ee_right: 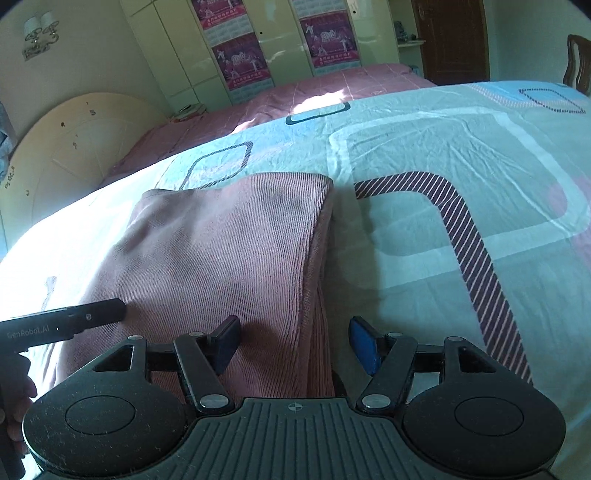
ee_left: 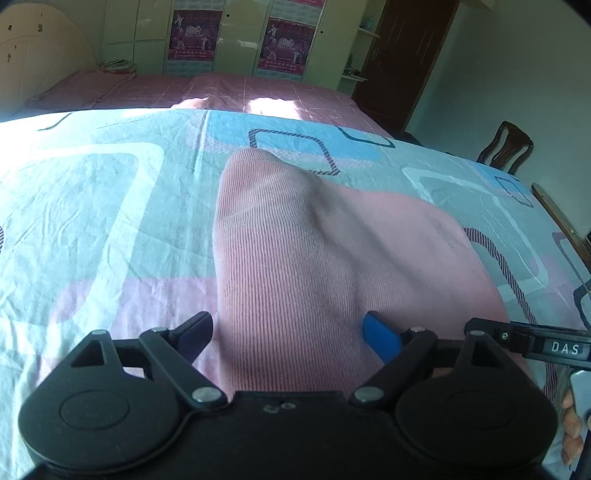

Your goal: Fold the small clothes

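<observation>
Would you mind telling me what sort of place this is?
Most likely a home bedroom: a bed with a pink cover, tall wardrobe doors behind it, and a curved headboard.

The folded garment lies on the bedsheet directly ahead of both my hand-held grippers. My left hand-held gripper sits over its near left edge, my right hand-held gripper over its near right edge. A second bed lies behind; the wardrobe stands behind that. A chair stands at far right.
</observation>
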Demonstrator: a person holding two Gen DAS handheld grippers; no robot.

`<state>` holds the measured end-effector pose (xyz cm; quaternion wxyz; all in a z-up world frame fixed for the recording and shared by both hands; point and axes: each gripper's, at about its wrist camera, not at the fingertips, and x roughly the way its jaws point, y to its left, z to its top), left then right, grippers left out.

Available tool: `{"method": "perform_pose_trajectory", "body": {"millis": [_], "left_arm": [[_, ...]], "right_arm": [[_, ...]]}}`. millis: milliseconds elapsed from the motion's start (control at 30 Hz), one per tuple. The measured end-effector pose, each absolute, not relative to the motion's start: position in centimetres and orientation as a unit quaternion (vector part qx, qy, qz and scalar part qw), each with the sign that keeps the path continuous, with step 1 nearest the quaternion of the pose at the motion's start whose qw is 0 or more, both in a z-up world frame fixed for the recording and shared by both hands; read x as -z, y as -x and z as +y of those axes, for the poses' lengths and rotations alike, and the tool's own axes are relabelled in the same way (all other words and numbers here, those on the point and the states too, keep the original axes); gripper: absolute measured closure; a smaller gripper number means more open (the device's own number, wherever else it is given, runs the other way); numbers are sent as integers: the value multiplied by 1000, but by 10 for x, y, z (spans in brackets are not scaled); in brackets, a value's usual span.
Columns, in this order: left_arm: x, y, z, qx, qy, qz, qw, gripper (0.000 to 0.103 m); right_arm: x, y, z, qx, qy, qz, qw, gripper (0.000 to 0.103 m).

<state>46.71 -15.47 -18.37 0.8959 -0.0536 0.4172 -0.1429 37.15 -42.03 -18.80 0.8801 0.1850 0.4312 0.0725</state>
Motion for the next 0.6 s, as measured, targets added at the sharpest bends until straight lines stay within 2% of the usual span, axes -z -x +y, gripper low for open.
{"method": "perform_pose_trajectory", "body": {"millis": [233,300,433,500,600], "left_arm": [[194,-477,-162,163,75,424,888,17],[192,-476,-163,164,75,421,889,25],[184,-473,-164,161,76,412,894,41],[180,-471,-165,159,70,405,898,53],[169,-465,-168,160,55,394,904,66]], "right_arm": [[194,-390,-411,-101,-195,421,880,39],[193,-392,-406,-107,-191,426,878,50],[191,-391,-408,-109,-196,432,873,78],[188,-388,-407,-109,-200,431,873,81],[180,-383,-405,-108,-212,422,875,82]]}}
